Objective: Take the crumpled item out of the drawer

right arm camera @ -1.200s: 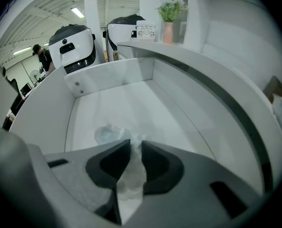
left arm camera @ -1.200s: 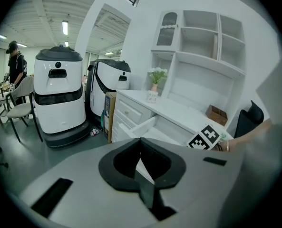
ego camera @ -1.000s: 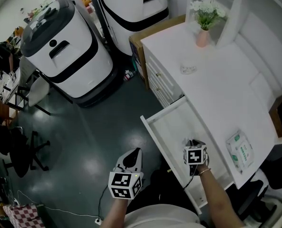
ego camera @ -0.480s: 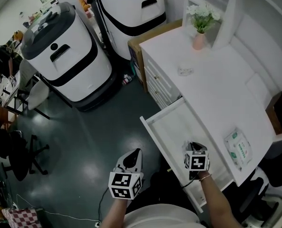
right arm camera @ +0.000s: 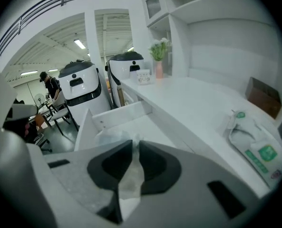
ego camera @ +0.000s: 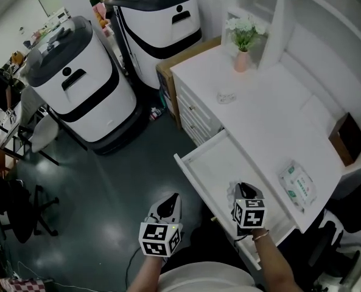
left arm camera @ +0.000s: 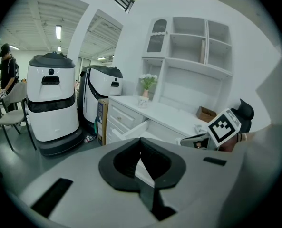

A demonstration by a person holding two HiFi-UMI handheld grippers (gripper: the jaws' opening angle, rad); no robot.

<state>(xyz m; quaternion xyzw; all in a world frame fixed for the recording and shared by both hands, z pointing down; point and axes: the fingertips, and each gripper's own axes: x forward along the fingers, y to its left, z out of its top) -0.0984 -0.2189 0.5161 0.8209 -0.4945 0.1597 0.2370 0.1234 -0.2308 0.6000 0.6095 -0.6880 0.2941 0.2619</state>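
A crumpled white item [right arm camera: 130,177] is pinched between the jaws of my right gripper [right arm camera: 133,144], which is shut on it. In the head view that gripper [ego camera: 243,190] hovers over the near end of the open white drawer [ego camera: 195,163], with a bit of the crumpled item [ego camera: 235,191] showing at its tip. The drawer's wall [right arm camera: 86,125] stretches ahead of the jaws. My left gripper [ego camera: 170,201] hangs over the dark floor to the left of the drawer. It is shut, tips touching [left arm camera: 140,140], with nothing in it.
On the white desk top [ego camera: 271,120] lie a pack of wipes [ego camera: 296,184], a small jar [ego camera: 226,96], a pink vase with flowers [ego camera: 241,53] and a brown box [ego camera: 346,139]. Two large white machines [ego camera: 77,84] stand on the floor to the left. A person [left arm camera: 6,68] stands far off.
My right gripper has drawn back a little toward the drawer's near end with the crumpled item in its jaws. The left gripper has held its place.
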